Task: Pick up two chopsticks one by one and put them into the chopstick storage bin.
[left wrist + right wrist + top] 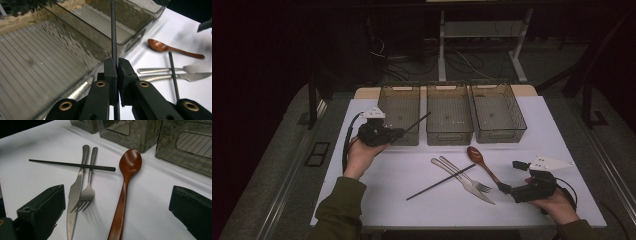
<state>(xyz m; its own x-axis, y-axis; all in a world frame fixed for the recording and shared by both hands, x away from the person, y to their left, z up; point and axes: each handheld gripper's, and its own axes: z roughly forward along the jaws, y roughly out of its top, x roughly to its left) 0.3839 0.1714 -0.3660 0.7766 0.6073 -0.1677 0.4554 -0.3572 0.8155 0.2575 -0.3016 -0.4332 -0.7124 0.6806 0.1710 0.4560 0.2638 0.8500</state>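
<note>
Black chopstick (113, 37) pinched between the jaws of my left gripper (398, 133), pads pressed tight on it near its lower third. Most of its length runs up and away from the jaws, the tip out over the left bin (399, 107), slanting toward the middle bin (449, 112). I hold it low on the shaft, I judge, so the long free end can be tipped into a bin first. In the left gripper view the stick stands straight between the pads, with the bin's ribbed floor (37, 75) just beside and below.

Second chopstick (440, 182) lies on the white table (377, 190), resting across the fork (464, 175) and knife (462, 181), which lie side by side, touching. That crossing means it sits slightly raised at one end, probably easy to pick. Wooden spoon (482, 162) lies just right of them, bowl toward the bins, handle running down toward my right gripper (508, 189).

Right gripper jaws stand spread wide, nothing between the pads; the spoon's handle (120, 212) points into the gap but is not touched. It rests low at the table's near right corner, waiting, I think.

Right bin (498, 111) stands beside the middle one. All three look empty, so sorting seems barely begun.
</note>
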